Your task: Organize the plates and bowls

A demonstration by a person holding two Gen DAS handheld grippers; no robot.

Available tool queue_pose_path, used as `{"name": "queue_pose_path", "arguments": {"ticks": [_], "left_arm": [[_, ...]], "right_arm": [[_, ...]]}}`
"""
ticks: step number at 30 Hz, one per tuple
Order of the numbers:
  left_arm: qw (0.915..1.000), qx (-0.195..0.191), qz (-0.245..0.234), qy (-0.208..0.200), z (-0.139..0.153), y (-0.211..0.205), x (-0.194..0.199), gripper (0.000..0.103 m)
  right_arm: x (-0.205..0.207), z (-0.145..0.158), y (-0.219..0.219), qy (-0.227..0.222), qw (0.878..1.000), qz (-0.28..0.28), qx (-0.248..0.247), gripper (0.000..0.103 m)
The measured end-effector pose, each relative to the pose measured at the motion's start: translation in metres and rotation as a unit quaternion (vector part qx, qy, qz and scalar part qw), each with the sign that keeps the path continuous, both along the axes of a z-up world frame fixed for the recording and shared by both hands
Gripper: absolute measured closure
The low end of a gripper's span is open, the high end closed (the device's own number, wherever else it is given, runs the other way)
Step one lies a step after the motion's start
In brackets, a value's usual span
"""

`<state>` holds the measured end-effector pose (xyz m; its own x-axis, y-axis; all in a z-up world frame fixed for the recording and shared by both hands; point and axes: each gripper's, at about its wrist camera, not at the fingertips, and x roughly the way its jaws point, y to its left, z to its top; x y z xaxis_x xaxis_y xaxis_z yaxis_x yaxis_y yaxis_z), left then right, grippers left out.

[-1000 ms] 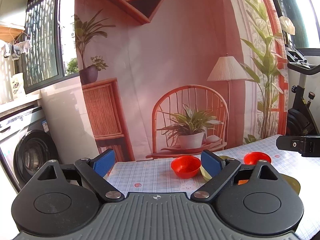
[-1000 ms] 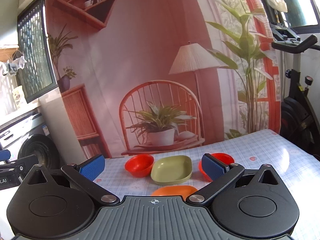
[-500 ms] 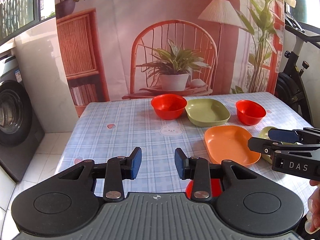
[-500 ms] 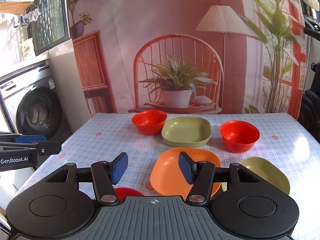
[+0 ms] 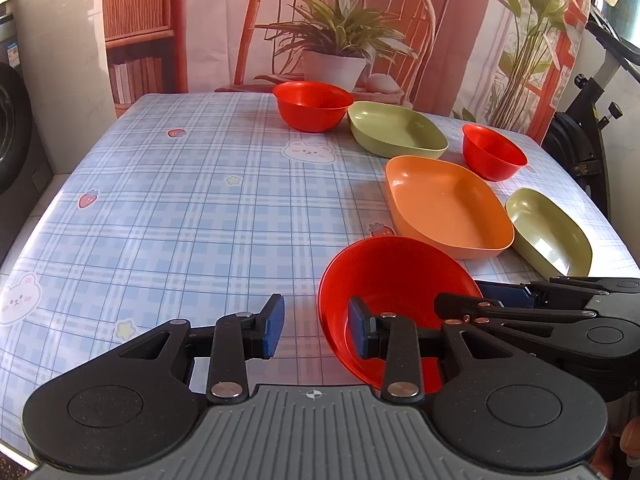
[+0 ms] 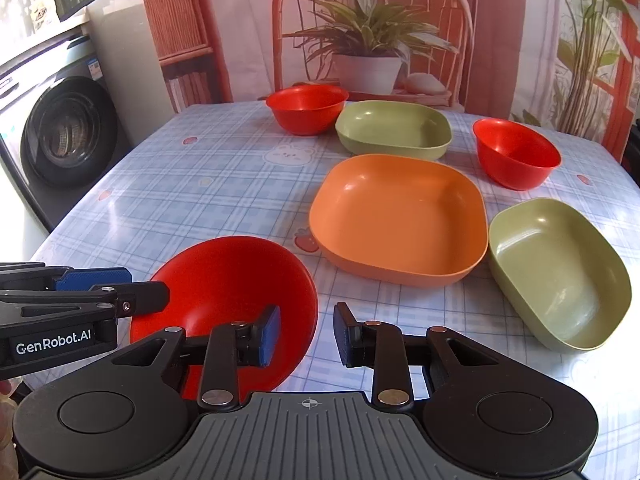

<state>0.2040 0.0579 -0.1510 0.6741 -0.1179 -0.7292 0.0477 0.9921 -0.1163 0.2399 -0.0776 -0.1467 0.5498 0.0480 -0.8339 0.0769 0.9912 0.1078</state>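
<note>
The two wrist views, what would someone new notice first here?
The glossy red plastic bowl nearest the cameras stands out first, with both black two-finger grippers, left and right, straddling its rim from opposite sides, jaws just closing, not yet pinching. Behind it on the blue checked tablecloth sit a square orange plastic dish, two olive green dishes and two more red bowls.

1. I see both views brightly daylit, colours saturated.
2. Glare whitens the tablecloth point(image 6: 208, 184) at right and the washing machine point(image 6: 44, 128) at left.
3. Soft shadows lie beneath the orange plate point(image 5: 448, 204).
4. Fisheye curvature bends the edges; focus is sharp throughout.
</note>
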Motion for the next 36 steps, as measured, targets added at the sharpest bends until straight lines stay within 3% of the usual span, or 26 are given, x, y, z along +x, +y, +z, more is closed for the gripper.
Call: {"name": "queue_pose_path", "arguments": {"ticks": [8,14,19,20,25,31,36], "left_arm": [[0.9996,-0.006,0.005,0.026,-0.016,-0.007,0.003,0.066],[0.9989,-0.017,0.023,0.036,-0.018,-0.003,0.004,0.068],[0.9991,-0.029,0.017,0.027,-0.016,-0.008,0.0,0.091],[0.9992,-0.03,0.015,0.022,-0.014,-0.009,-0.002,0.091],[0.9993,-0.033,0.017,-0.001,-0.005,-0.008,-0.009,0.091],[0.9997,-0.017,0.017,0.0,-0.001,-0.012,-0.007,0.091],[0.9997,-0.015,0.01,-0.014,0.027,-0.013,0.002,0.092]], "right_arm": [[-0.001,-0.009,-0.001,0.011,1.0,-0.006,0.011,0.089],[-0.003,-0.004,-0.009,0.001,1.0,-0.019,0.024,0.09],[-0.005,0.001,-0.015,-0.009,0.999,-0.025,0.041,0.09],[-0.006,0.001,-0.015,-0.009,0.999,-0.026,0.042,0.098],[-0.01,0.004,-0.019,-0.02,0.997,-0.036,0.063,0.098],[-0.014,0.009,-0.019,-0.028,0.996,-0.039,0.073,0.098],[-0.01,0.027,-0.025,-0.049,0.994,-0.043,0.087,0.098]]}}
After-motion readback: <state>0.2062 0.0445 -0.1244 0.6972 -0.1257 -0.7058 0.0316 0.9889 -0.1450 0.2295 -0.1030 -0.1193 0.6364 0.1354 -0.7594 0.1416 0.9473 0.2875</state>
